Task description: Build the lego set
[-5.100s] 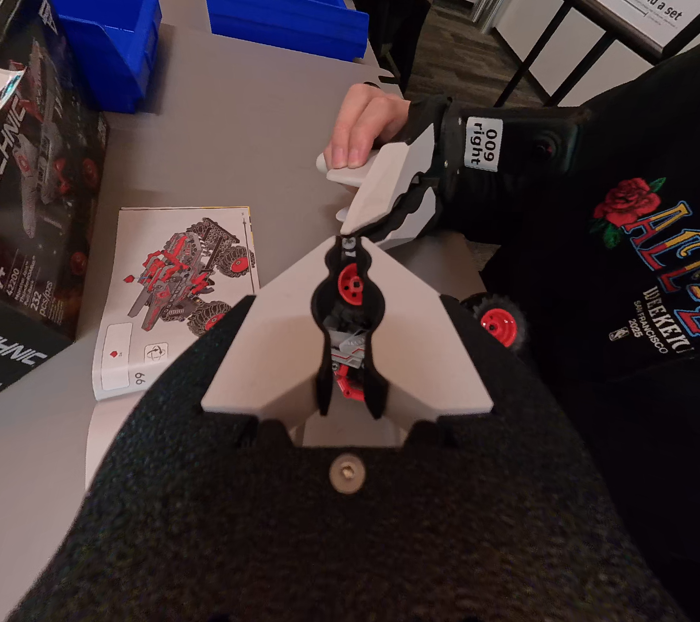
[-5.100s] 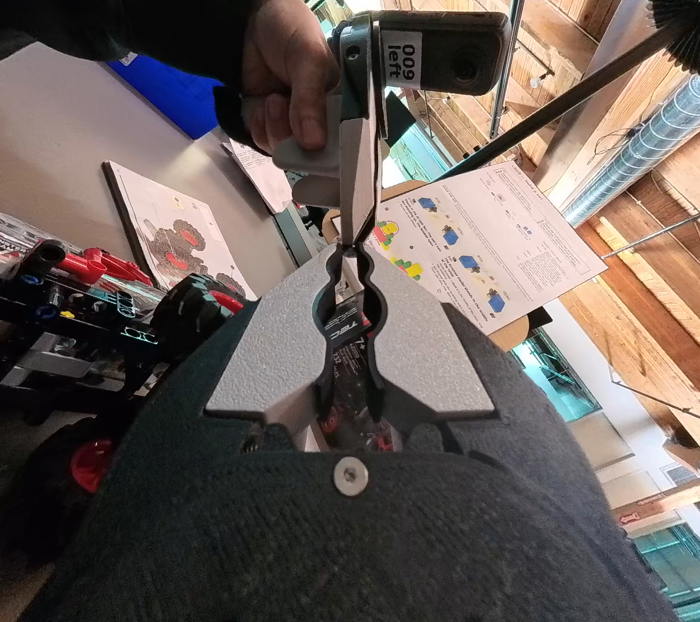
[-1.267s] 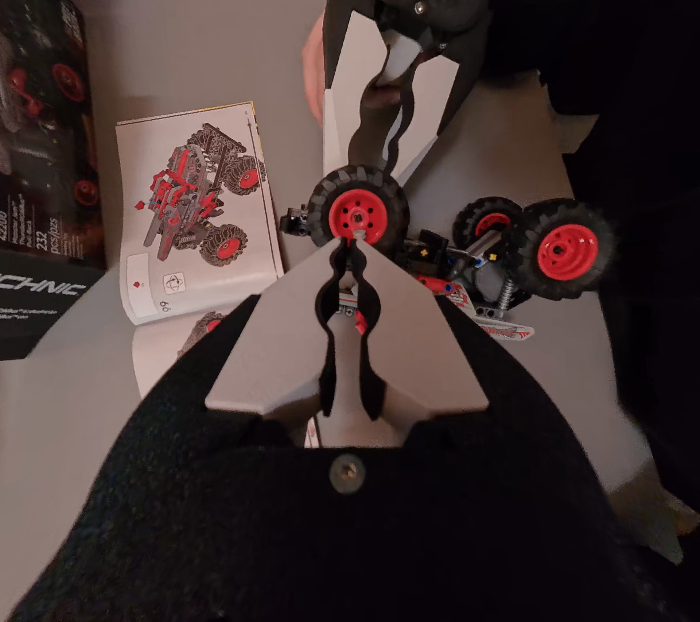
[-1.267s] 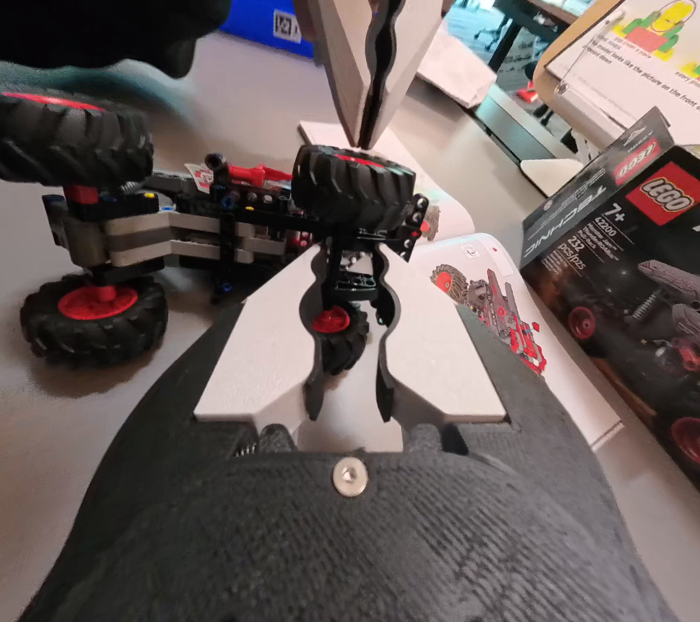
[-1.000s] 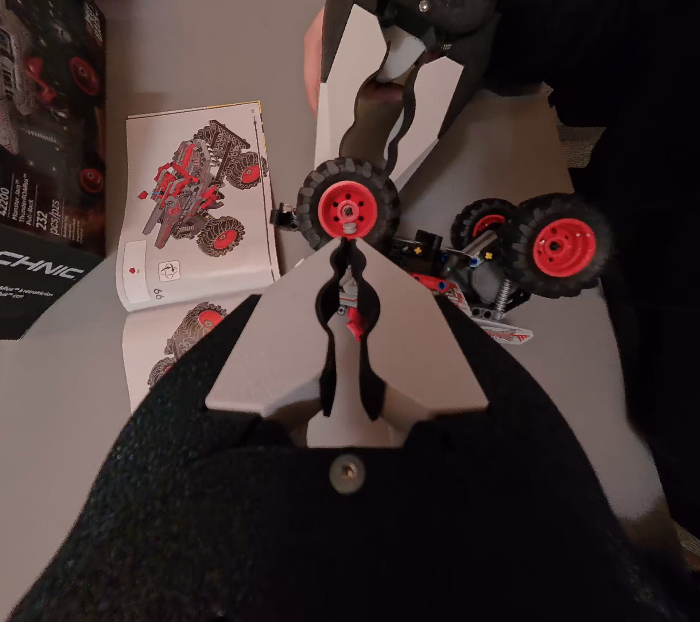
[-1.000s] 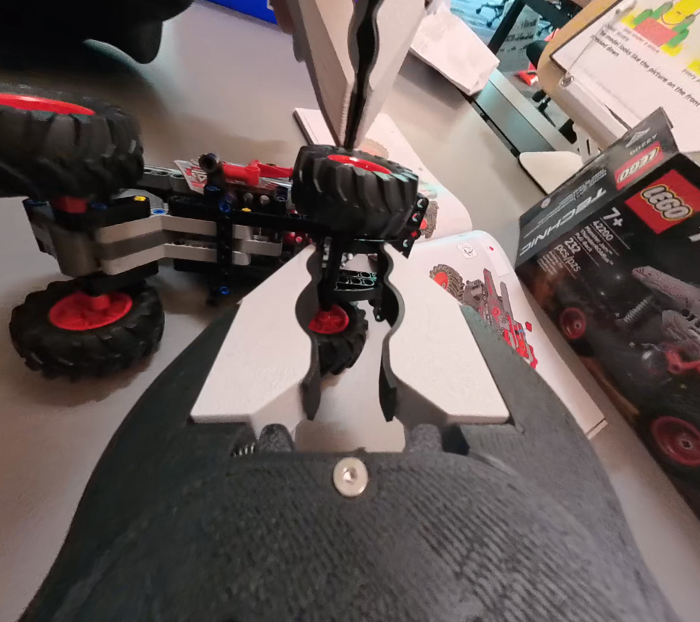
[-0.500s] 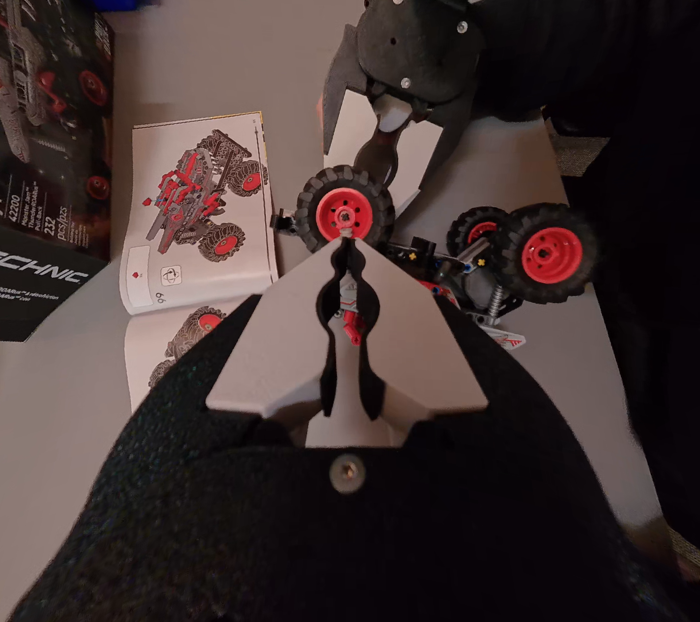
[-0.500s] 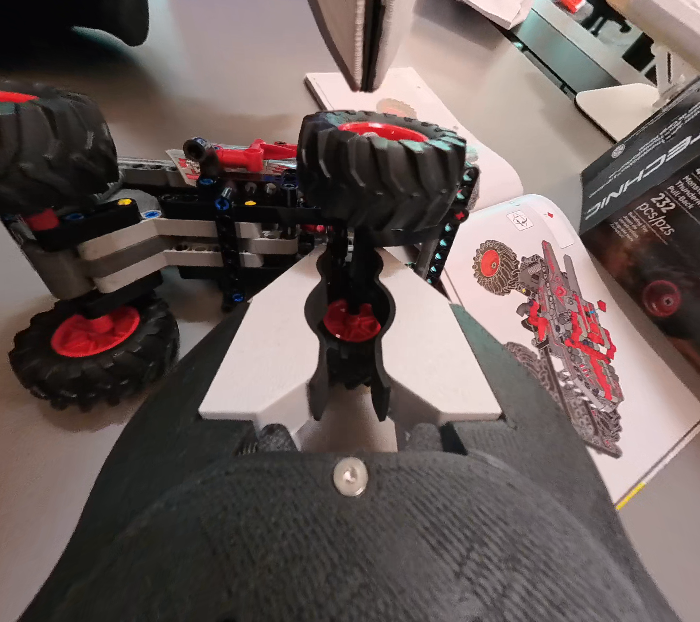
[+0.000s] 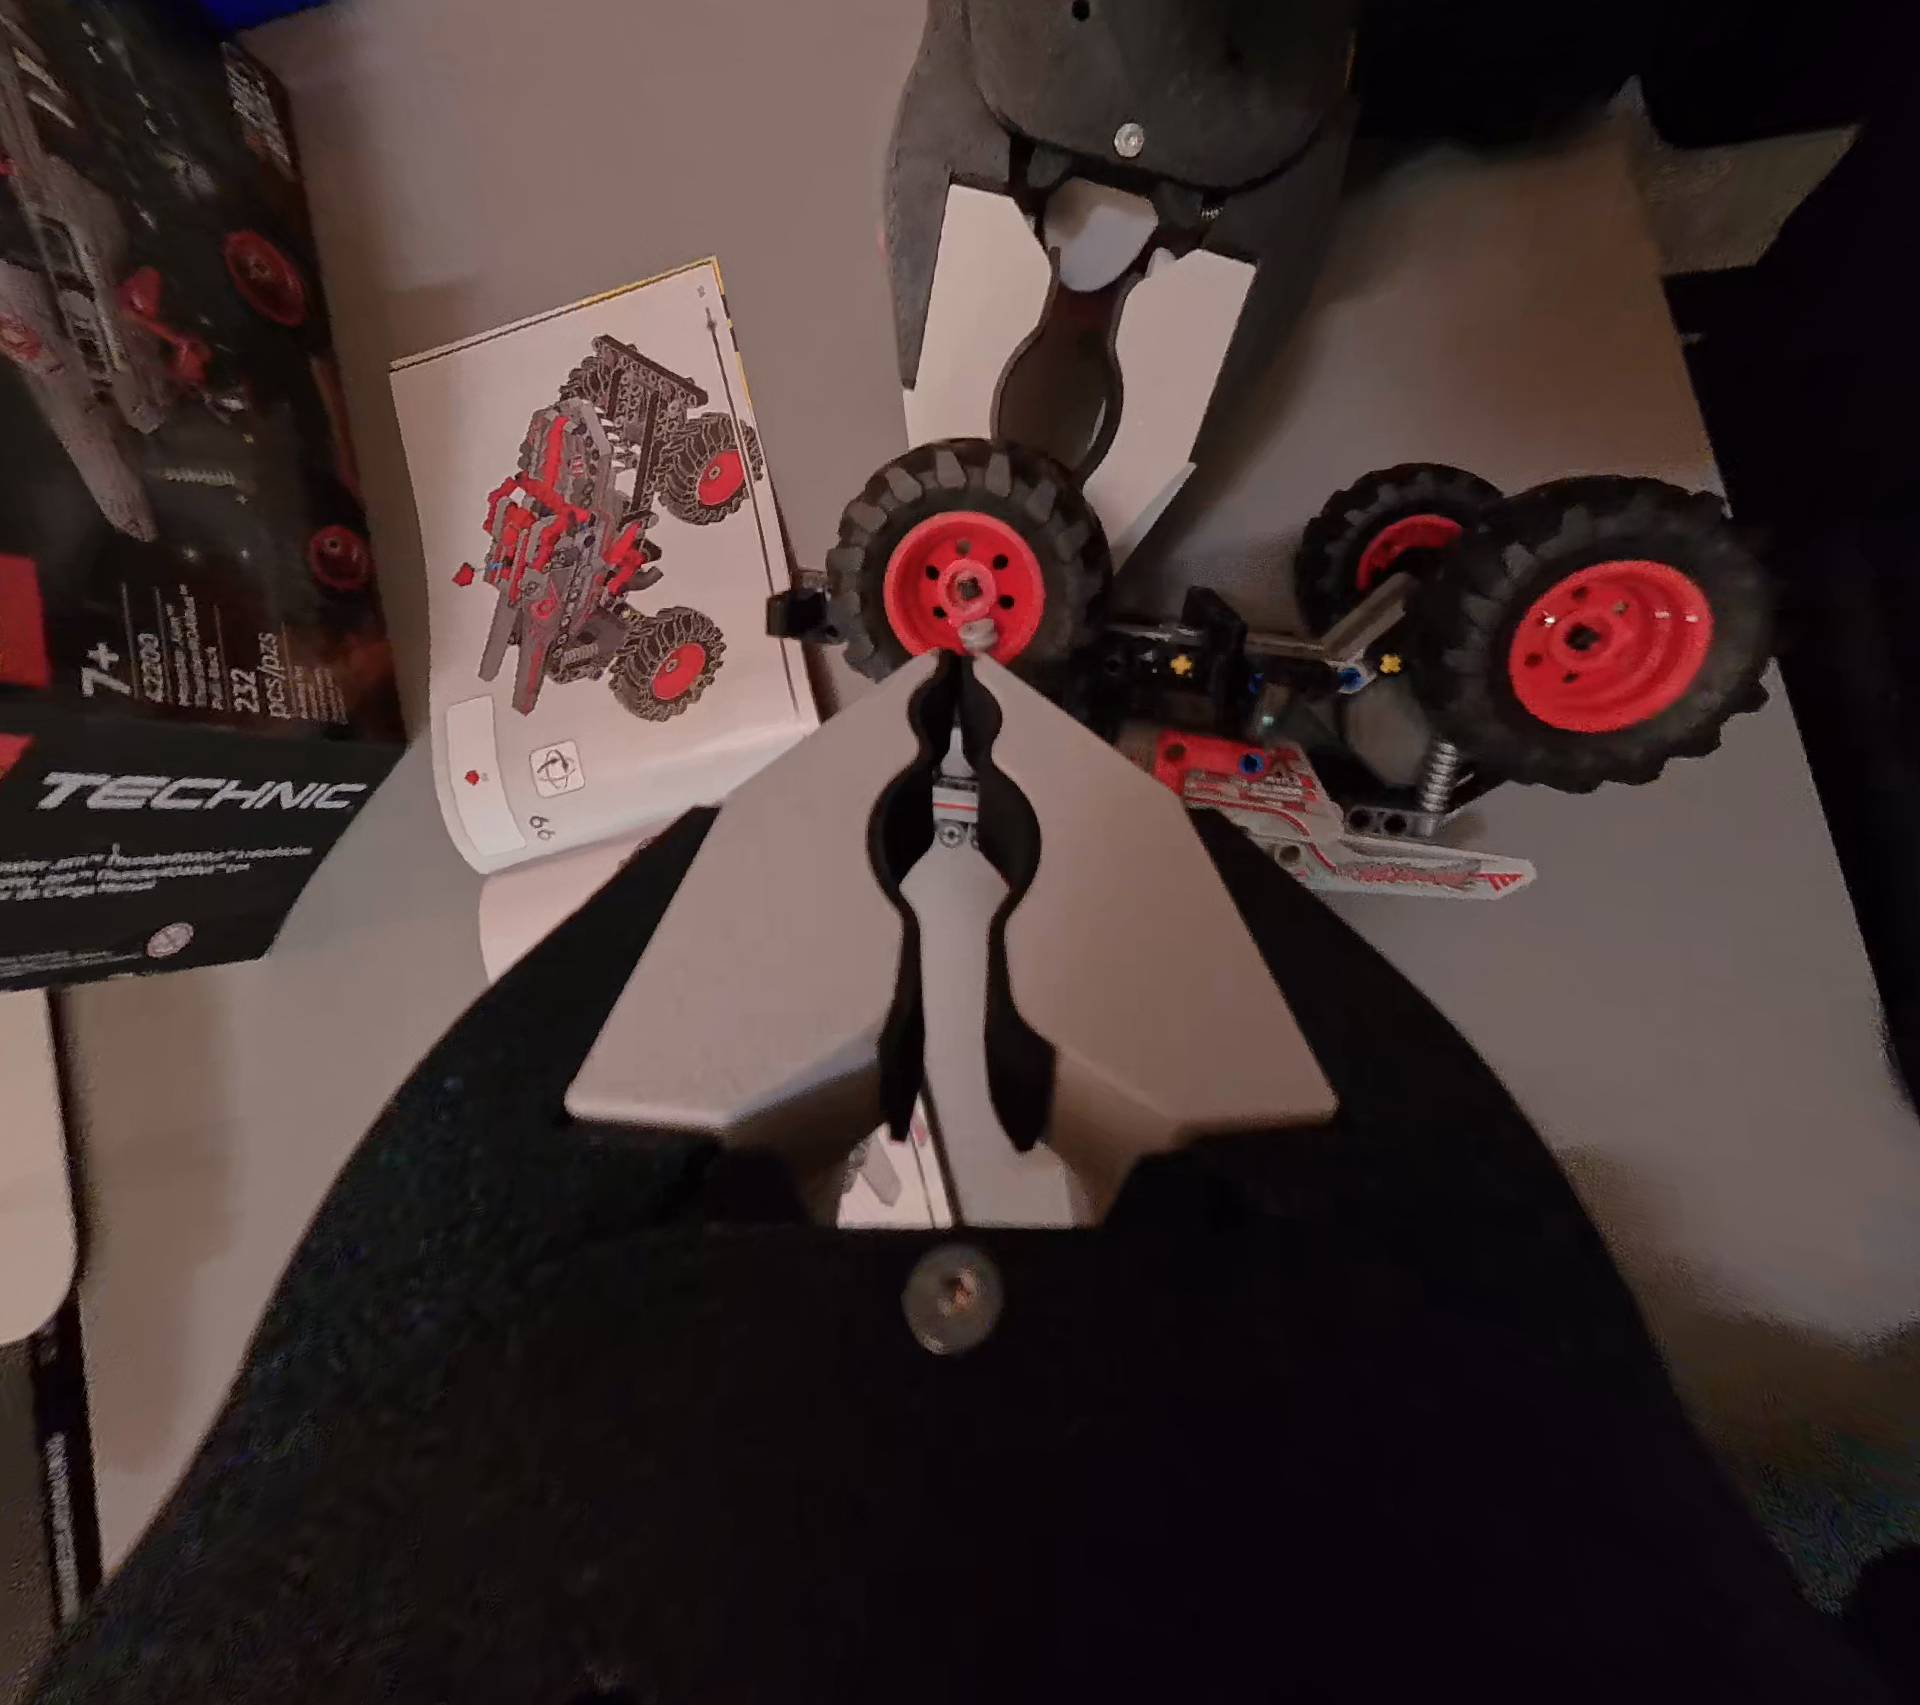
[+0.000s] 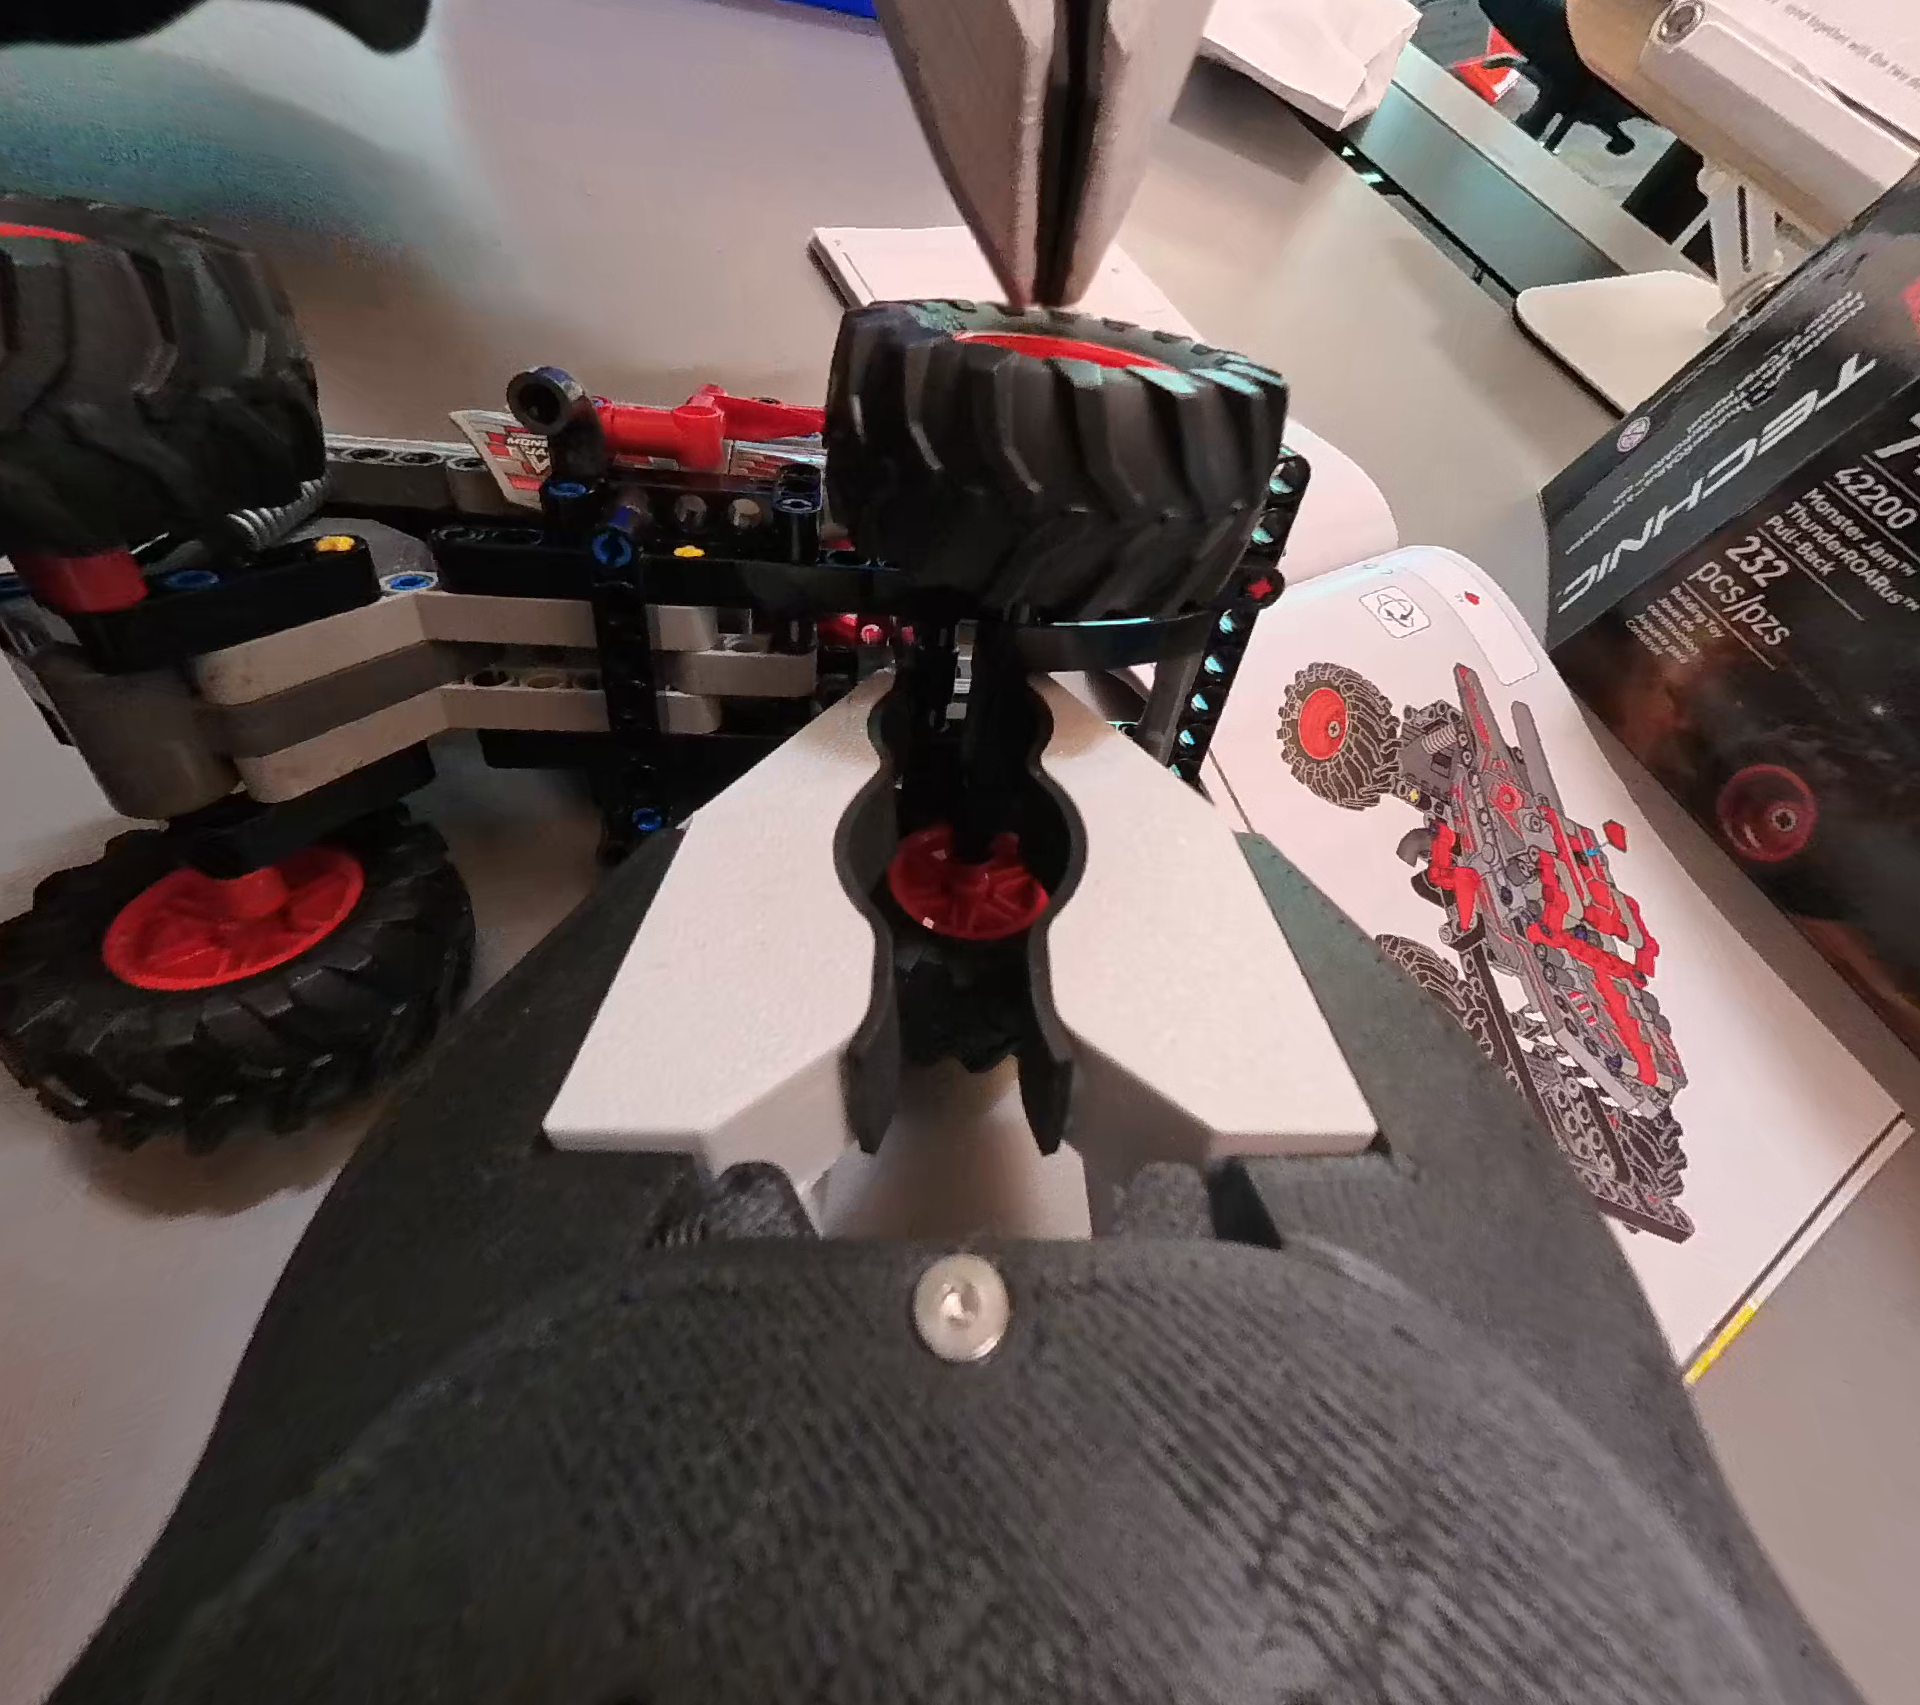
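Lying on its side on the grey table (image 9: 1558, 1084) is the toy monster truck (image 10: 582, 616), beside the open instruction booklet (image 9: 592, 575) and the black set box (image 9: 156, 575). The left gripper (image 9: 958, 658) points down with its tips pressed together on a small grey pin at the red hub of the top wheel (image 9: 966, 559). The right gripper (image 10: 961, 673) is squeezed onto the black axle under that wheel

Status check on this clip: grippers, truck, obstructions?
Left gripper shut, tips at upper wheel hub. Right gripper gripping truck frame. Truck on its side. Nothing blocking.
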`<action>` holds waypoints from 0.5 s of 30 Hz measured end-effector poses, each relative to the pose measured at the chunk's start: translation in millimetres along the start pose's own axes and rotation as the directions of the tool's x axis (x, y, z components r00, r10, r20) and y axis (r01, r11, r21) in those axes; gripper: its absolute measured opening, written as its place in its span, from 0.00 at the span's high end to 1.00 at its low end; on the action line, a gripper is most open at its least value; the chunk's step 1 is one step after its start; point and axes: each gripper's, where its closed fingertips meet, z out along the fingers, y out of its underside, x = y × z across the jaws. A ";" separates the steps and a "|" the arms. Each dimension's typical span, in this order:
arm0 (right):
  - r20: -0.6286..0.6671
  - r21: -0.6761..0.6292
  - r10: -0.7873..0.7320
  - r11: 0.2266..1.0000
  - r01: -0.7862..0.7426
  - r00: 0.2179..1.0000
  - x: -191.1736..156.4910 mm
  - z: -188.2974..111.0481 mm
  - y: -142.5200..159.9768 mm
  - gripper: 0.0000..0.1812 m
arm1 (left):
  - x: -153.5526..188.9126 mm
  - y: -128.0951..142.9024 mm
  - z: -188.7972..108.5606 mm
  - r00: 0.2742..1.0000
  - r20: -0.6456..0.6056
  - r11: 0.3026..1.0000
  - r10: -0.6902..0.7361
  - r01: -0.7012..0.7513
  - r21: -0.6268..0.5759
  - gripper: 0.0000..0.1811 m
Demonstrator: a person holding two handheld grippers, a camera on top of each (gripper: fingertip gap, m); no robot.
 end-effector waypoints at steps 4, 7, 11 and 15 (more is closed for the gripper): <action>-0.004 0.003 -0.004 1.000 0.004 1.000 0.2 0.0 0.0 0.90 | 1.7 -0.7 6.4 0.999 -0.037 0.996 0.014 -0.018 -0.090 1.00; -0.004 0.006 -0.004 1.000 0.004 1.000 0.3 0.0 -0.2 0.90 | 0.5 -1.3 6.3 0.999 -0.034 0.991 0.000 -0.005 -0.135 1.00; -0.004 0.007 -0.005 1.000 0.005 1.000 0.3 0.0 -0.2 0.90 | 0.8 -1.6 6.5 0.998 -0.055 0.984 -0.024 0.013 -0.178 0.98; -0.006 0.006 -0.009 1.000 0.009 1.000 0.2 0.1 -0.3 0.90 | 2.9 -2.7 5.0 0.995 -0.088 0.977 -0.049 0.029 -0.213 0.97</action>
